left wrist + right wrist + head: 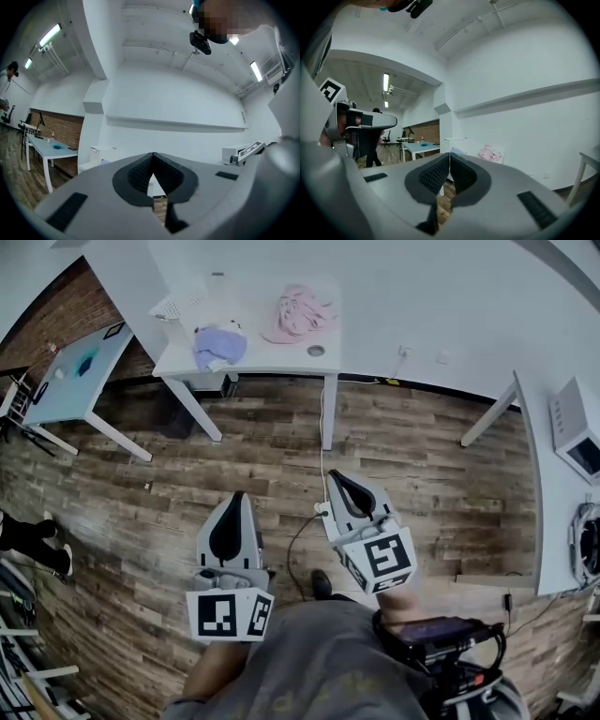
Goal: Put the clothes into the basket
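Observation:
A pink garment [300, 313] and a lilac garment [219, 343] lie on a white table [272, 357] far ahead in the head view, next to a white mesh basket [169, 307] at the table's back left. Both grippers are held level over the wooden floor, well short of the table. My left gripper [236, 495] is shut and empty; my right gripper [334, 474] is shut and empty too. In the right gripper view the pink garment [490, 153] shows beyond the right gripper [449, 154]. The left gripper [153, 155] shows its jaws meeting at the tips.
A second white table [70, 376] with small items stands at the left by a brick wall. Another white desk [553, 442] with a white machine [577, 432] runs along the right. A cable [305, 521] trails across the floor. A person's legs [33, 540] show at the far left.

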